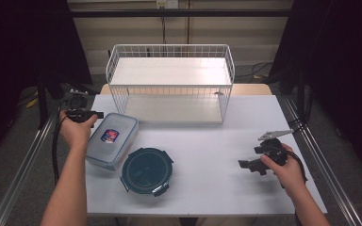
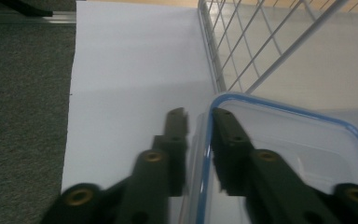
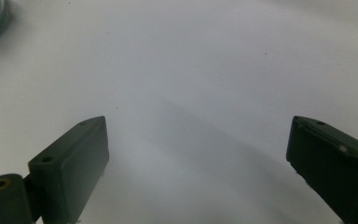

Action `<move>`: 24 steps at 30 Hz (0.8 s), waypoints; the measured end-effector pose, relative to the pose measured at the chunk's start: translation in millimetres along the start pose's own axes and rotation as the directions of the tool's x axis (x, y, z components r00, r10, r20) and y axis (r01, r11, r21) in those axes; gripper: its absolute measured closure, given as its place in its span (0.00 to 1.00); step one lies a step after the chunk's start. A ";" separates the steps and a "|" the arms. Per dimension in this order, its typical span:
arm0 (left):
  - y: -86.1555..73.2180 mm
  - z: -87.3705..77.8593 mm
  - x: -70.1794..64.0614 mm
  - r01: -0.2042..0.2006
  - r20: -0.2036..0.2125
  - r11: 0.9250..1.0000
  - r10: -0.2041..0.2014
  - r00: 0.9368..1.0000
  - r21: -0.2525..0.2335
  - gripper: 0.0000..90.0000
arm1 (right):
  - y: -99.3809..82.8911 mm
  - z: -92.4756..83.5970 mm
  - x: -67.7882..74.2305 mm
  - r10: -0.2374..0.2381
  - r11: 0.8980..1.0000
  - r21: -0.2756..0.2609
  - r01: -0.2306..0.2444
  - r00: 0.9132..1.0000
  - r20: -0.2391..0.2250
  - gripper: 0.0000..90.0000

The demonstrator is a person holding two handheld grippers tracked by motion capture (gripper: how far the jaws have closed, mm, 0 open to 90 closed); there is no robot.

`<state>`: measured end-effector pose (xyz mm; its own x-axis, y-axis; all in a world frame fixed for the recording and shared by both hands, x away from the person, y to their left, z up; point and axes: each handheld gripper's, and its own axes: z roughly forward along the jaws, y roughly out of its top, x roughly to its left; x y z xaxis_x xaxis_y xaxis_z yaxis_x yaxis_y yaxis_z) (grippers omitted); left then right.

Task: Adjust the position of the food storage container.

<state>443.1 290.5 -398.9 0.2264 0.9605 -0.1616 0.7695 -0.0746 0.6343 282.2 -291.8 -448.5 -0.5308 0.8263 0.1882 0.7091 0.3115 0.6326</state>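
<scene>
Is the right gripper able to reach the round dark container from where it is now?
Probably yes. The right gripper hovers with jaws open over bare table, pointing toward the round dark container. Nothing lies between them, and the left gripper is busy at the rectangular container.

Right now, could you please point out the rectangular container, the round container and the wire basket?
rectangular container (image 1: 111, 140): high view, lid centre.
round container (image 1: 147, 170): high view, lid centre.
wire basket (image 1: 169, 86): high view, front top rim.

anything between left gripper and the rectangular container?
Nothing visible. The left gripper already straddles the blue-rimmed edge of the rectangular container, one jaw on each side of it.
</scene>
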 end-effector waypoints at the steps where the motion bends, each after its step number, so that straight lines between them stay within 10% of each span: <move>1: 0.2 2.8 0.2 0.008 -0.001 1.000 -0.008 1.000 0.002 0.87 | -0.1 0.2 -0.1 -0.002 1.000 0.000 0.002 1.000 -0.001 0.06; 24: 13.7 37.4 4.8 0.085 0.043 0.996 -0.084 0.996 -0.016 1.00 | -2.6 4.6 -4.3 0.005 1.000 0.014 -0.005 1.000 -0.009 0.06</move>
<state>477.0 284.0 -419.3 0.1862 0.9511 -0.2464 0.7763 0.0113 0.6303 284.8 -294.0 -454.4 -0.5314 0.8235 0.1986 0.7185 0.3139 0.6207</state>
